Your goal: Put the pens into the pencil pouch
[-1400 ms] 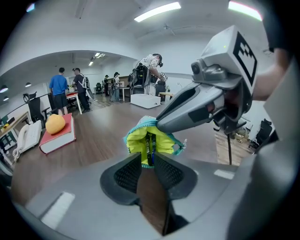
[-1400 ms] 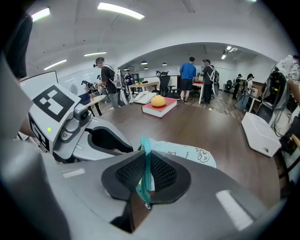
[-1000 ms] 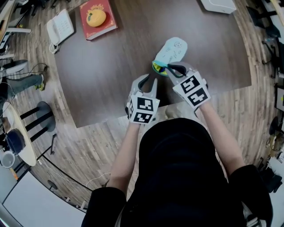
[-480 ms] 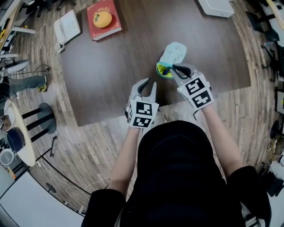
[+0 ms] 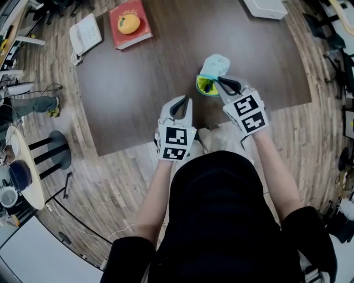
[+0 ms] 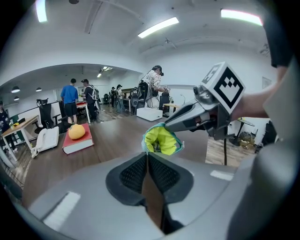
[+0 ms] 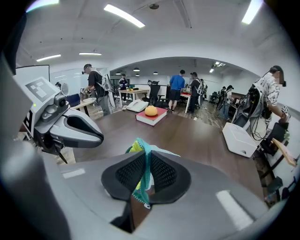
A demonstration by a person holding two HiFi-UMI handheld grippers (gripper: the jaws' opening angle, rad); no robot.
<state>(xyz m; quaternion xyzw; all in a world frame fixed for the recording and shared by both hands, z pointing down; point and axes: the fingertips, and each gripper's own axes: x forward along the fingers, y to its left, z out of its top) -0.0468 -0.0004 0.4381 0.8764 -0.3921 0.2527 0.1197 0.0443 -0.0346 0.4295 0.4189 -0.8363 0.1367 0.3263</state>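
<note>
The pencil pouch (image 5: 214, 67) is pale blue outside with a yellow-green lining, and hangs over the dark table (image 5: 138, 88). My right gripper (image 5: 219, 82) is shut on its teal zipper rim (image 7: 140, 180), holding the mouth (image 6: 161, 140) up and open. Dark tips of what may be pens show just inside the mouth; I cannot tell more. My left gripper (image 5: 185, 101) hovers to the left of the pouch, near the table's front edge. Its jaws have just been closing and stand shut with nothing between them (image 6: 147, 157).
A red book (image 5: 131, 34) with a yellow-orange fruit (image 5: 128, 23) lies at the table's far left, a white telephone (image 5: 84, 36) beside it. A white box (image 5: 265, 6) sits at the far right. People stand at desks in the background of both gripper views.
The left gripper's jaws went from open to shut, empty. Both grippers rose a little and shifted away from the table's front edge, and the pouch lifted with the right one.
</note>
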